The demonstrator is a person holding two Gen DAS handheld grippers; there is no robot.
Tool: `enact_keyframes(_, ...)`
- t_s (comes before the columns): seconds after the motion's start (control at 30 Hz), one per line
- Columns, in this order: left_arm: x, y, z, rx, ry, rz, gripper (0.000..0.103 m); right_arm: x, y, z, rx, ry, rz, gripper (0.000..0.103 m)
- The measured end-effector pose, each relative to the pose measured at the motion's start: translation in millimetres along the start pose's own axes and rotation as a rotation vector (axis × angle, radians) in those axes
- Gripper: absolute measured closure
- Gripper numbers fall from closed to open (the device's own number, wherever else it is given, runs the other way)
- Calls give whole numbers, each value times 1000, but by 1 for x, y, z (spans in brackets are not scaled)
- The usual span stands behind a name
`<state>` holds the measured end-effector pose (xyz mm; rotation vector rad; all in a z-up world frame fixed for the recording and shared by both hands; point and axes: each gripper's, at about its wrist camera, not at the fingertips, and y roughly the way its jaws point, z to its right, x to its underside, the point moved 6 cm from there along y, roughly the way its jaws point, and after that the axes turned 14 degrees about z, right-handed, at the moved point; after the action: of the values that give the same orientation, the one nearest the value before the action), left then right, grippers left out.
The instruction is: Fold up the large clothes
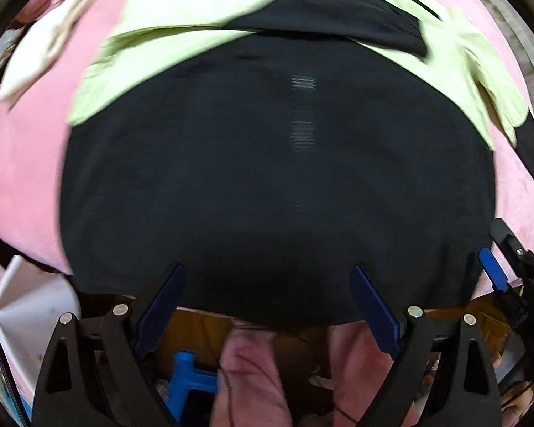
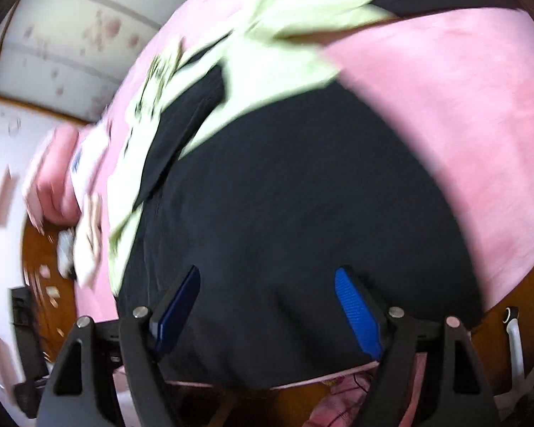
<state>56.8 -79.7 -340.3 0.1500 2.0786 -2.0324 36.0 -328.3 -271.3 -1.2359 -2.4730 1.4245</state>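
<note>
A large black garment (image 1: 267, 178) lies spread on the pink bed cover (image 1: 28, 163), partly over a light green garment (image 1: 181, 7). My left gripper (image 1: 268, 307) points down over the black garment's near hem, its blue-padded fingers wide open and gripping nothing. One blue pad of the right gripper (image 1: 493, 274) shows at the hem's right corner. In the right wrist view the black garment (image 2: 302, 195) fills the middle, with the green garment (image 2: 267, 71) beyond it. The right gripper (image 2: 267, 309) hovers open over the near hem. Both views are blurred.
The bed's near edge runs just under the fingers, with wooden floor (image 1: 203, 323) below. A person's pink trouser legs (image 1: 249, 373) and a blue stool (image 1: 188, 373) stand there. A white shelf (image 1: 17, 302) is at lower left. Cream cloth (image 1: 46, 42) and a pink pillow (image 2: 53, 185) lie further up the bed.
</note>
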Motion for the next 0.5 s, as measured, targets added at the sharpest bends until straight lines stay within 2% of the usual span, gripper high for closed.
enact_keyframes(0.13, -14, 9, 89, 54, -12, -37, 11, -65, -16, 69, 25, 116, 19, 24)
enact_keyframes(0.27, -36, 14, 169, 109, 20, -43, 11, -129, -21, 128, 101, 132, 27, 24)
enact_keyframes(0.33, -48, 14, 201, 115, 54, -29, 11, -167, -25, 155, 114, 132, 47, 24)
enact_keyframes(0.5, -73, 11, 257, 85, 151, 6, 11, -224, -23, 196, 100, 171, 74, 24)
